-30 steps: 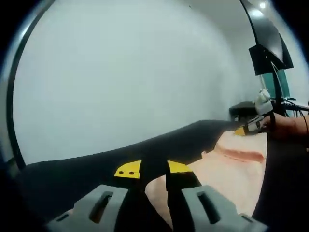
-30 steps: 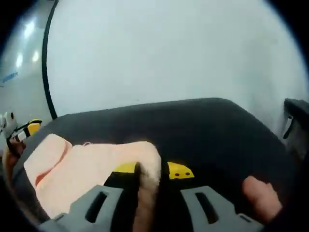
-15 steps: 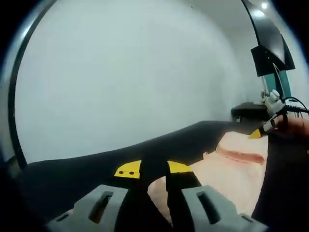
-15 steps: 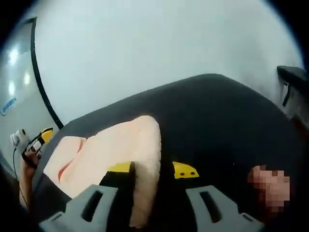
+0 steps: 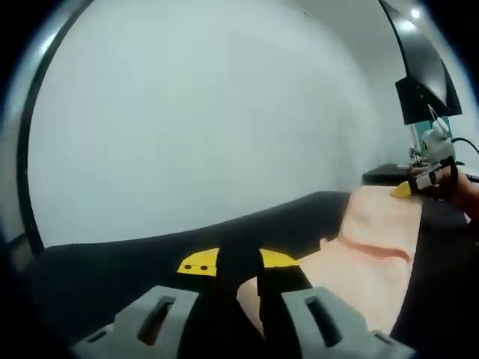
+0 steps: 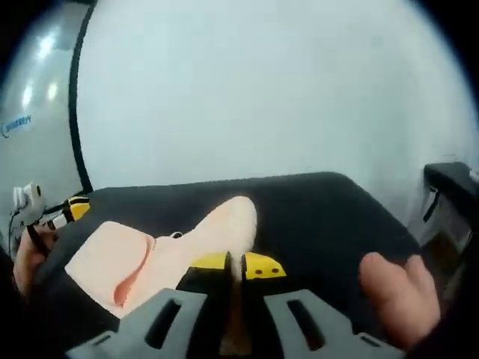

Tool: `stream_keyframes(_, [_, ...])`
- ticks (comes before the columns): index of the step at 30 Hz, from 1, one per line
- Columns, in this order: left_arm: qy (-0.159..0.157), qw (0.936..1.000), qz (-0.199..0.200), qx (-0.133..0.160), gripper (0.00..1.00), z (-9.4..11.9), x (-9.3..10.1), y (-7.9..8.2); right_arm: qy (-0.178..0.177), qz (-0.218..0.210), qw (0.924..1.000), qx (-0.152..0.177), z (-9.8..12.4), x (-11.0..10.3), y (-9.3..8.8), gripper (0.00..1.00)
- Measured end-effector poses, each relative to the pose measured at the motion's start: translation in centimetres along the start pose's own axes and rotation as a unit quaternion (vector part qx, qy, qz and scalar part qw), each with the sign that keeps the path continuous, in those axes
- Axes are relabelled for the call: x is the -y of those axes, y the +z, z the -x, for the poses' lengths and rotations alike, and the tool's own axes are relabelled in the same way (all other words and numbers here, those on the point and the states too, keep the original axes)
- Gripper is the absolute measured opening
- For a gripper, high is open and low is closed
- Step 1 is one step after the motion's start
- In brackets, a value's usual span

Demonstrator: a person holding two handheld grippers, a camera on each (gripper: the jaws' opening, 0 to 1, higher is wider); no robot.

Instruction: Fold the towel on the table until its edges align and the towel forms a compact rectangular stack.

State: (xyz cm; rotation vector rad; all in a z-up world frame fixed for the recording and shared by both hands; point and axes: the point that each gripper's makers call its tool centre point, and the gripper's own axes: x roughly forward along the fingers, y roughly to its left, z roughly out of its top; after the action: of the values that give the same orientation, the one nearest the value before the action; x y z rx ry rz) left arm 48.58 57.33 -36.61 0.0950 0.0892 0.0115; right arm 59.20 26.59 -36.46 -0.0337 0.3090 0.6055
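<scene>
My right hand-held gripper (image 6: 233, 267) and left hand-held gripper (image 5: 237, 264) each pinch the soft peach rectangular cloth towel (image 6: 150, 254) above the dark counter (image 6: 314, 217); I'd keep both corners level.

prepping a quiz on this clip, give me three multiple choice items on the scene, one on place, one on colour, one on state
1. Where does the towel lie?
A. on the black table
B. on a chair
C. on the floor

2. What colour is the towel?
A. blue
B. pale peach
C. green

3. How does the right gripper stand?
A. wide open, apart from the towel
B. shut on nothing
C. shut on the towel

Answers:
1 A, the cloth rests on the dark tabletop.
2 B, it looks pale peach in both views.
3 C, towel fabric sits between its nearly closed jaws.
</scene>
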Motion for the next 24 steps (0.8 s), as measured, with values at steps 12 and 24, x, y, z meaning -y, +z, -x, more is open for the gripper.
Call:
stream_keyframes(12, [0.056,0.9954,0.077,-0.010,0.20,1.0,-3.1,-1.2,0.005,0.174,0.9844,0.028,0.8,-12.4,4.8,0.03])
stream_keyframes(24, [0.084,0.9913,0.099,-0.021,0.19,1.6,-4.5,-2.1,0.094,0.327,0.9400,0.026,-1.5,-28.5,-0.3,0.03])
